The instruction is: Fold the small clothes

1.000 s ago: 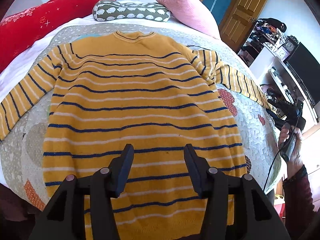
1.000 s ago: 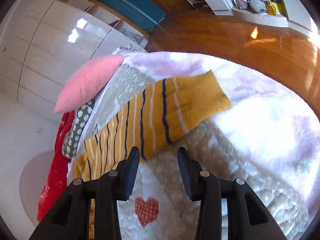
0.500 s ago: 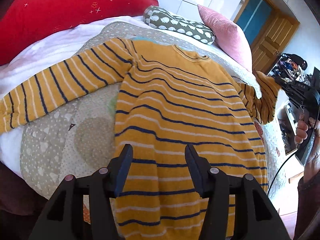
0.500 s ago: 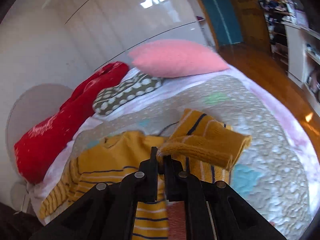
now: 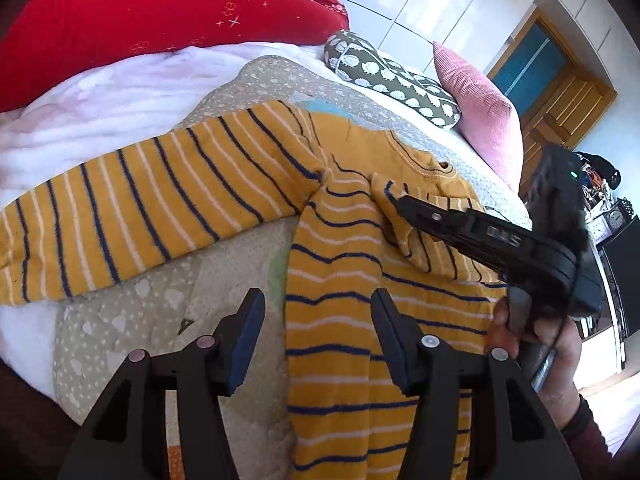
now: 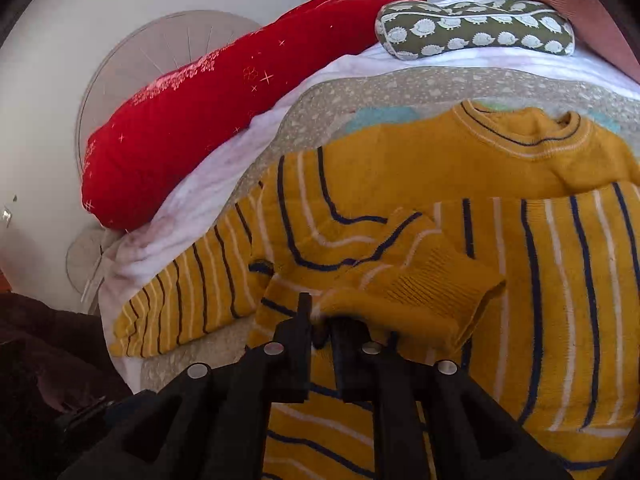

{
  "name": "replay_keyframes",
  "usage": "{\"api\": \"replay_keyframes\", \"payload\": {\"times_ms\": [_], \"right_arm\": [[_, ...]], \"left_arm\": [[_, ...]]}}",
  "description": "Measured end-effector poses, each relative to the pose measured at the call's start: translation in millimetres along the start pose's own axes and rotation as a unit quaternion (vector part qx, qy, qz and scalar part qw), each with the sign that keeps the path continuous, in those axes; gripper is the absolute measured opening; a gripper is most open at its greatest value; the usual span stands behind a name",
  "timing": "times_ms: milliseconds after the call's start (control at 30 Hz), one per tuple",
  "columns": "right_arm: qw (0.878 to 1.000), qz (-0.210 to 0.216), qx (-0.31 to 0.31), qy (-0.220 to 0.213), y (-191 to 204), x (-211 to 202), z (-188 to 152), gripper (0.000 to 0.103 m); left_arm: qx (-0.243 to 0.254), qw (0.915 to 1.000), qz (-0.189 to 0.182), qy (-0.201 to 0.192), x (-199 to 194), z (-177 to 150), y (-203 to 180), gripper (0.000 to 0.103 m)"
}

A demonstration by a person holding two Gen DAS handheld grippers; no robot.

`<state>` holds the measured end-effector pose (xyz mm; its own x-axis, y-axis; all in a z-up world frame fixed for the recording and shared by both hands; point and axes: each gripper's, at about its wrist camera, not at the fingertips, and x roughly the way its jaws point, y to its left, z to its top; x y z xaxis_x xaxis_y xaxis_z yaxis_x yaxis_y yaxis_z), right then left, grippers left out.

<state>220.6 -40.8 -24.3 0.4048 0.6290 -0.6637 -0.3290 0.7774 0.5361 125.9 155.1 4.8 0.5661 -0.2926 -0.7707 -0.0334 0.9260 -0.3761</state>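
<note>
A yellow sweater with navy and white stripes lies flat on the bed. Its left sleeve stretches out to the left. My right gripper is shut on the cuff of the right sleeve and holds it folded across the sweater's chest; it also shows in the left wrist view. My left gripper is open and empty, hovering over the sweater's left side edge near the armpit.
The bed has a grey patterned quilt over a white blanket. A red bolster, a green hedgehog-print pillow and a pink pillow lie at the head. A wooden door stands beyond.
My right gripper closed on the right sleeve cuff and carried it over onto the sweater's chest. My left gripper swung left toward the sweater's left edge and stayed open.
</note>
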Motion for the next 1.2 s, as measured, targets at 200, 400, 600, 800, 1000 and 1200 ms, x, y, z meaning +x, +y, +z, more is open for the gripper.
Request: {"api": "replay_keyframes", "payload": {"times_ms": [200, 400, 600, 800, 1000, 1200], "right_arm": [[0.996, -0.008, 0.036, -0.076, -48, -111, -13, 0.042], [0.989, -0.049, 0.097, -0.099, -107, -163, -41, 0.042], [0.979, -0.046, 0.166, -0.105, -152, -176, -49, 0.042], [0.980, -0.047, 0.157, -0.113, -155, -175, -47, 0.042], [0.971, -0.051, 0.182, -0.148, -159, -191, -59, 0.042], [0.965, -0.086, 0.192, -0.156, -168, -207, -62, 0.042]], "left_arm": [[0.054, 0.9982, 0.000, 0.027, 59, 34, -43, 0.058], [0.188, 0.9771, 0.091, 0.040, 127, 49, -104, 0.055], [0.058, 0.9963, 0.053, 0.035, 128, 84, -67, 0.007], [-0.109, 0.9937, -0.002, 0.025, 107, 98, 21, 0.007], [-0.101, 0.9948, -0.009, -0.008, 66, 96, 28, 0.015], [-0.074, 0.9966, 0.000, -0.037, 41, 91, 15, 0.027]]}}
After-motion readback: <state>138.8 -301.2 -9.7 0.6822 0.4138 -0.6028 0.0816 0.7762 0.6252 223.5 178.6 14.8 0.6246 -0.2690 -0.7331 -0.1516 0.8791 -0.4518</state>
